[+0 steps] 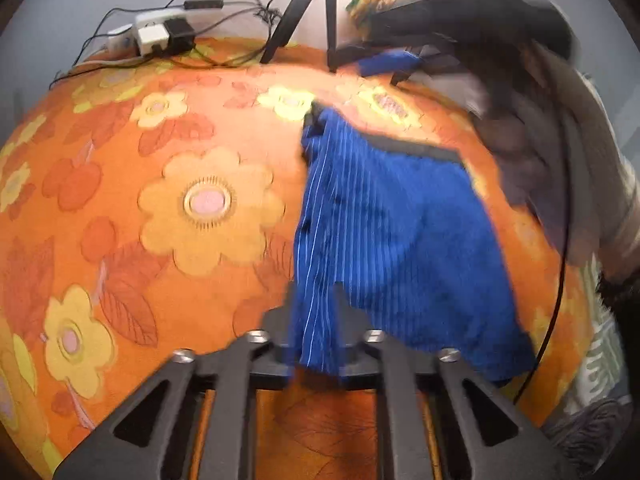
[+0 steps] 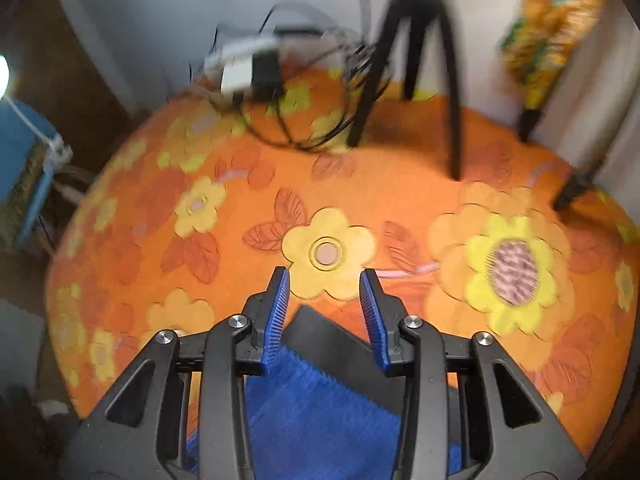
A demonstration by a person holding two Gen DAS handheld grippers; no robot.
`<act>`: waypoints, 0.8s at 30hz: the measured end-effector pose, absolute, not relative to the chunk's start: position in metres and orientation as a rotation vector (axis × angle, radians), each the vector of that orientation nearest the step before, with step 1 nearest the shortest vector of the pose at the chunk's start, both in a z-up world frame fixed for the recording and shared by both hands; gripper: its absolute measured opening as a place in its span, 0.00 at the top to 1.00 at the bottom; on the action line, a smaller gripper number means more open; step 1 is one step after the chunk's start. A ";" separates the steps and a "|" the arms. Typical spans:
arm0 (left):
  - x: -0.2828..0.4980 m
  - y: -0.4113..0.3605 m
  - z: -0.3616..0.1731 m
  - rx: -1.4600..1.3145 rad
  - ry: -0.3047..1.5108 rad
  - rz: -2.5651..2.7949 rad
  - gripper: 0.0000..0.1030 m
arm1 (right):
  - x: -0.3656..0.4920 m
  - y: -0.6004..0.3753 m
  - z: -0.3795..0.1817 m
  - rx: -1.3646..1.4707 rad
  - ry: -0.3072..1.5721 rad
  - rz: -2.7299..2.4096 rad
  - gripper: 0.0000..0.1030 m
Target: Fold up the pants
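Observation:
The blue pinstriped pants (image 1: pixel 392 224) with a dark waistband lie on the orange flowered table cover (image 1: pixel 160 200). My left gripper (image 1: pixel 316 320) is shut on a bunched edge of the pants near the camera. My right gripper (image 2: pixel 325 280) is open and empty above the cover; its blue pads (image 2: pixel 280 300) stand apart. The pants' waistband end (image 2: pixel 328 344) lies below and behind its fingertips. The right gripper also shows blurred at the top right of the left wrist view (image 1: pixel 384 62), above the far waistband.
A black tripod (image 2: pixel 412 56) stands at the back of the table, with a power strip and tangled cables (image 2: pixel 256 68) to its left. A patterned cloth (image 2: pixel 552 20) hangs at the back right. The person's arm (image 1: pixel 560 152) is at the right.

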State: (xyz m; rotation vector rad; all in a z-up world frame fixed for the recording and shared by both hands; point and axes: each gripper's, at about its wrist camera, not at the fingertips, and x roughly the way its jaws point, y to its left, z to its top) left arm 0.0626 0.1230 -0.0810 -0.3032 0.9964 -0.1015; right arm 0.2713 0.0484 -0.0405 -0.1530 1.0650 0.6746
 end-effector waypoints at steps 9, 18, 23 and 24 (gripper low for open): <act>0.109 0.146 -0.066 -0.432 0.966 -0.196 0.64 | 0.187 -0.126 -0.037 0.198 1.086 0.524 0.63; 0.127 0.145 -0.093 -0.471 1.023 -0.214 0.64 | 0.151 -0.166 -0.078 0.360 1.140 0.538 0.63; 0.129 0.133 -0.094 -0.375 1.025 -0.190 0.64 | 0.158 -0.152 -0.088 0.312 1.152 0.558 0.63; 0.129 0.131 -0.095 -0.357 1.025 -0.185 0.64 | 0.158 -0.152 -0.090 0.311 1.157 0.560 0.63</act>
